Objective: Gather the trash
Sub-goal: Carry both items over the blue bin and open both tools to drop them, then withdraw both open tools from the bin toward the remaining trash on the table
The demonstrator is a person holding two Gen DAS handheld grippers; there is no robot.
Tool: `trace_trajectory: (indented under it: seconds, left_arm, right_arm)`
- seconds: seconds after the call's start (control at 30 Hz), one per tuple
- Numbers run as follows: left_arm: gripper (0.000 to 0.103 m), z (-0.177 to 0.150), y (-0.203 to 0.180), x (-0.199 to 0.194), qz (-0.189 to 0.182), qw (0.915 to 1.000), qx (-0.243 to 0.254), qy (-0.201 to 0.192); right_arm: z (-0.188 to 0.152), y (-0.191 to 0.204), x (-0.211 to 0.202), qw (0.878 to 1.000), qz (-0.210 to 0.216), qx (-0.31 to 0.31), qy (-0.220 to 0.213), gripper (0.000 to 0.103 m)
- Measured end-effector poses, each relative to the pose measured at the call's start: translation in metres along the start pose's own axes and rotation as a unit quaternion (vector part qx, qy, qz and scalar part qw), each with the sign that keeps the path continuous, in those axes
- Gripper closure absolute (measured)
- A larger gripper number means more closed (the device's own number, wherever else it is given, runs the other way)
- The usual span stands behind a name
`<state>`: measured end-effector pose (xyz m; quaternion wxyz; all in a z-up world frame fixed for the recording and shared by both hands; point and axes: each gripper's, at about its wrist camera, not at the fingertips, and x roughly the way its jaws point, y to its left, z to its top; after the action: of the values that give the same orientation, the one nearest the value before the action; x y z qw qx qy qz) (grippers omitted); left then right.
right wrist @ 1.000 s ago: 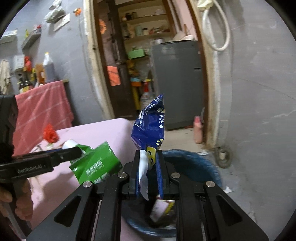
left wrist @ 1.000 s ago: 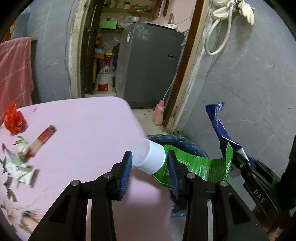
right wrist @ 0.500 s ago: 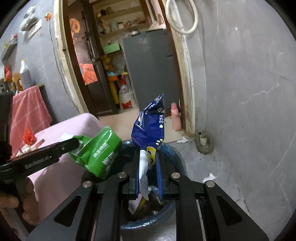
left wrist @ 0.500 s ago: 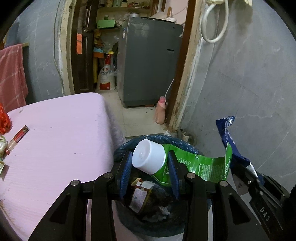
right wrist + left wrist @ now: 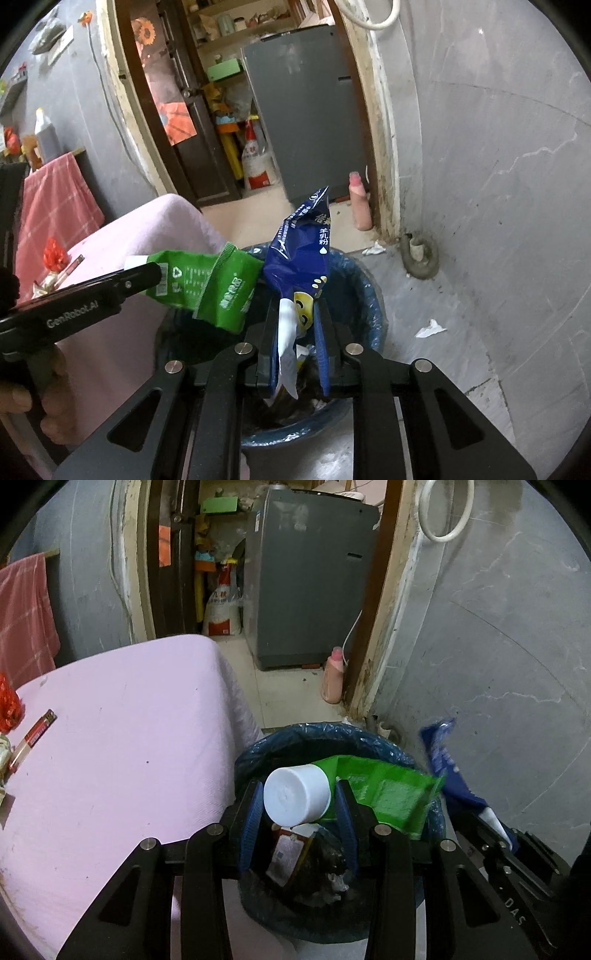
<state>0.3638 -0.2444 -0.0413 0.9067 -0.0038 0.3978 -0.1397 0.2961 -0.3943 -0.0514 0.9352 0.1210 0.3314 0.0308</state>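
My left gripper is shut on a green pouch just behind its white cap. It hangs over the blue-lined bin, which holds several wrappers. In the right wrist view the green pouch juts from the left gripper's tip above the bin's rim. My right gripper has a blue packet standing upright between its pads, also over the bin. Its jaws are opening slightly, and the packet still stands between them.
A pink-covered table reaches the bin's left side, with a red stick pack and a red crumpled wrapper at its left edge. A pink bottle stands by the door frame. Paper scraps lie on the floor.
Both grippers have swung right from over the table edge and dropped, so each now hangs over the open bin. The green pouch and the blue packet came along.
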Motion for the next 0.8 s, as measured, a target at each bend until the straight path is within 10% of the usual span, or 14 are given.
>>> trace_trajectory:
  seconds: [0.57,0.8]
  left_arm:
    - [0.04,0.012,0.038,-0.085,-0.007,0.9938,-0.031,-0.107]
    - [0.022,0.008,0.062,-0.133,0.021,0.9862,-0.023,-0.162]
  right_arm:
    - [0.021,0.041,-0.048,0.994,-0.004,-0.037,-0.105,0.074]
    - [0.03,0.066,-0.078,0.986,0.019,-0.038,-0.163,0.053]
